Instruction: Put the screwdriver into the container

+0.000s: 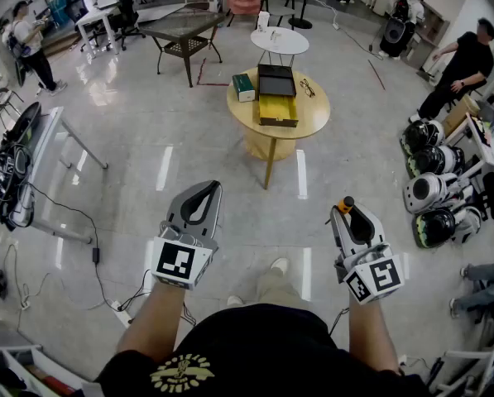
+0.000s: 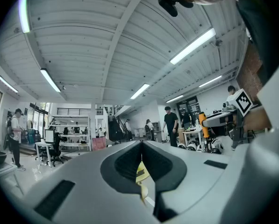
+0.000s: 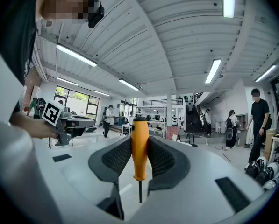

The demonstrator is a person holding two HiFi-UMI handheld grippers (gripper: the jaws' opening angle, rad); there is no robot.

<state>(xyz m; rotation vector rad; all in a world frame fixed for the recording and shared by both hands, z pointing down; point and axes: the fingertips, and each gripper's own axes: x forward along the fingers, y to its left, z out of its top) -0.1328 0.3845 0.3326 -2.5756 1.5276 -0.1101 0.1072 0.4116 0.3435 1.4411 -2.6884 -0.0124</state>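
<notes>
I have both grippers out in front of me, held level and side by side, with my bare forearms reaching forward and the marker cubes sitting nearest my body.

My right gripper (image 1: 352, 215) is clenched on the screwdriver (image 3: 139, 148). Its ribbed pads press on either side of the orange handle, which stands upright between them. The handle's top pokes above the jaws and the thin dark shaft hangs below them.

My left gripper (image 1: 205, 187) is off to the left of the right one, well apart from it. Its jaws are pressed together with nothing between them.

The black-and-yellow container (image 1: 277, 107) lies straight ahead of both grippers, well beyond their tips, on a round yellow table (image 1: 309, 121). A green box (image 1: 243, 87) sits just to its left.
</notes>
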